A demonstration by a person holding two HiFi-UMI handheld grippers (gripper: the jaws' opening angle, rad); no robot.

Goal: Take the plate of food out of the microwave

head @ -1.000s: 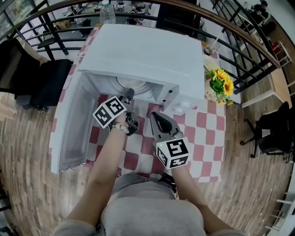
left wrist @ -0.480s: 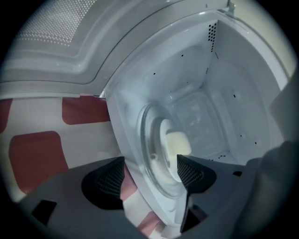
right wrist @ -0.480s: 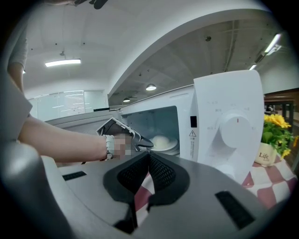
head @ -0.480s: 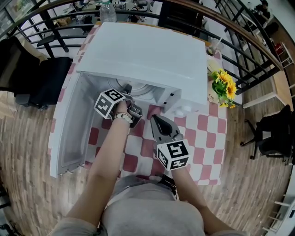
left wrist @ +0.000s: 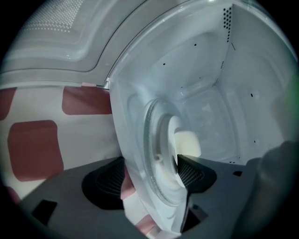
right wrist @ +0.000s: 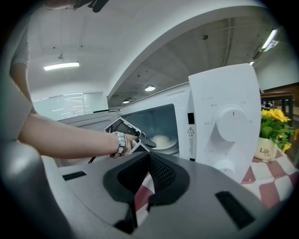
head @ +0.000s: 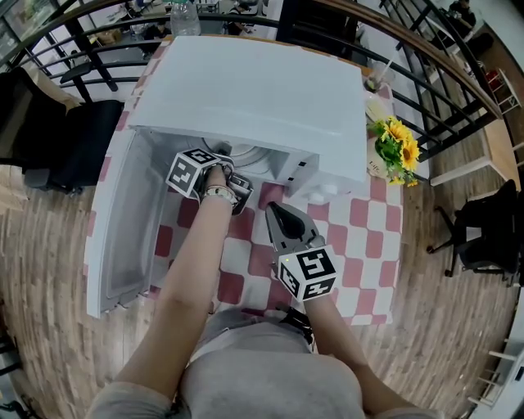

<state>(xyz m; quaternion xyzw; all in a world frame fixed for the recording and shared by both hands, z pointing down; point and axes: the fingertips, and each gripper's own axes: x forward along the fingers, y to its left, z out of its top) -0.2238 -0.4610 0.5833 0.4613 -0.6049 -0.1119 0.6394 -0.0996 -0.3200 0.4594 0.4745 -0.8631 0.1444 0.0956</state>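
Observation:
The white microwave (head: 246, 90) stands with its door (head: 123, 221) swung open to the left. Inside, a white plate (left wrist: 170, 161) with a pale lump of food (left wrist: 188, 144) rests on the glass turntable (left wrist: 148, 135). My left gripper (left wrist: 149, 179) reaches into the cavity, rolled on its side. Its jaws have just been opening and stand wide. One pad is over the plate's near rim and the other is outside the cavity's front lip; neither presses. In the right gripper view the plate (right wrist: 161, 145) shows behind the left gripper (right wrist: 142, 141). My right gripper (right wrist: 148, 161) hovers before the microwave, shut and empty.
A red-and-white checked cloth (head: 360, 237) covers the table. A pot of sunflowers (head: 391, 147) stands right of the microwave. A water bottle (head: 184, 16) is behind it. A black chair (head: 74, 139) and a railing lie to the left.
My left gripper has pushed deeper into the microwave, sunk a little and rolled. The right gripper has stayed where it was.

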